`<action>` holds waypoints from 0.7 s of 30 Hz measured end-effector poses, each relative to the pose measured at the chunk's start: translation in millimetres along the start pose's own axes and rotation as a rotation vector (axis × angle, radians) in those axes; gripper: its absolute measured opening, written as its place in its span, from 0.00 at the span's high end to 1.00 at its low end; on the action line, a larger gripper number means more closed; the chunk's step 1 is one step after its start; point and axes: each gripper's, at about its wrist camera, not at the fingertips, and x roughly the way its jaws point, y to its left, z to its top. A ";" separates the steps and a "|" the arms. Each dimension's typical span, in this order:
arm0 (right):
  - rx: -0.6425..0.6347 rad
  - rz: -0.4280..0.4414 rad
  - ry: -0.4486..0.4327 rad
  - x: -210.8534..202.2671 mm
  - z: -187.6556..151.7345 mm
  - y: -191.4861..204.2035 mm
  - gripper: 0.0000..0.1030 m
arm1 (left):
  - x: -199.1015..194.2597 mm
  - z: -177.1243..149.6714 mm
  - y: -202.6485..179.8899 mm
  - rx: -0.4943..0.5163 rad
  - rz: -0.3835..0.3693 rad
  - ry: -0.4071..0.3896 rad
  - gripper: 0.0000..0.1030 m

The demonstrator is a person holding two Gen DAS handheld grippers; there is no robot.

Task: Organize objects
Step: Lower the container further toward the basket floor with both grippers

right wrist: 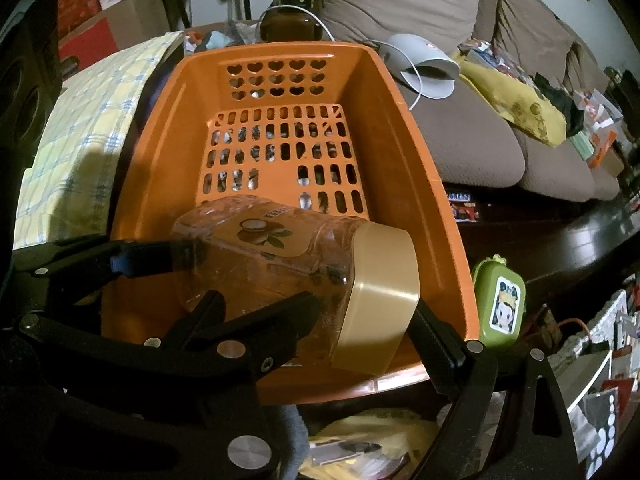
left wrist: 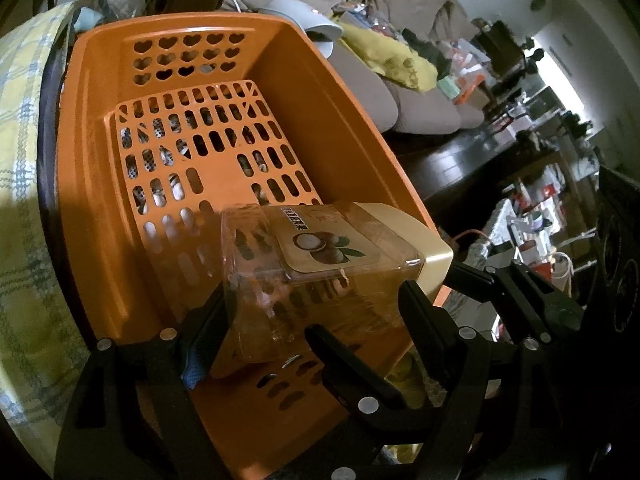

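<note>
Inside 1 orange basket [right wrist: 404,168], 2 claws grasp 1 clear jar [right wrist: 276,264] (gold-lidded).

Label print on clear jar [left wrist: 320,268] between the jaws too small to read. Items under the slotted floor of orange basket [left wrist: 100,200] ahead of the jaws seen only through holes, unidentifiable. Right gripper [right wrist: 320,312] far finger [right wrist: 436,340] largely hidden behind jar lid [right wrist: 380,300]. Clutter right of the jaws blurred.

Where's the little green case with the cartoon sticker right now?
Right wrist view, lower right: the green case stands just outside the orange basket, against its right wall near the front corner.
</note>
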 end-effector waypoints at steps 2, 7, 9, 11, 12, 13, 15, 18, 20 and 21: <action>0.007 -0.001 0.001 0.6 0.1 -1.0 0.11 | -0.7 -0.2 -1.2 0.004 0.001 0.001 0.23; 0.014 -0.001 -0.001 0.2 -0.6 -2.4 0.11 | -1.5 -0.1 -2.5 0.007 0.001 -0.001 0.23; 0.017 -0.001 -0.002 0.3 -0.9 -3.2 0.11 | -1.6 0.5 -2.7 0.008 0.000 0.002 0.23; 0.021 -0.002 0.000 0.3 -1.1 -4.3 0.11 | -0.9 0.5 -5.5 0.011 0.001 0.002 0.23; 0.024 -0.002 0.000 0.2 -1.2 -4.9 0.11 | -1.5 1.1 -6.0 0.012 0.000 0.002 0.23; 0.026 -0.002 0.000 -0.1 -1.3 -5.4 0.11 | -1.3 0.8 -6.5 0.011 0.000 0.002 0.23; 0.029 -0.002 -0.002 -0.7 -0.5 -6.1 0.11 | -1.5 1.4 -7.1 0.011 0.000 0.002 0.23; 0.040 -0.004 -0.009 -2.2 -0.3 -8.4 0.11 | -0.9 1.7 -7.6 0.015 0.002 0.001 0.23; 0.049 -0.001 -0.011 -2.4 0.2 -10.5 0.11 | -0.6 2.4 -10.0 0.019 0.004 0.000 0.23; 0.052 0.000 -0.011 -2.8 -0.1 -11.5 0.11 | -0.4 3.0 -9.8 0.020 0.004 0.002 0.23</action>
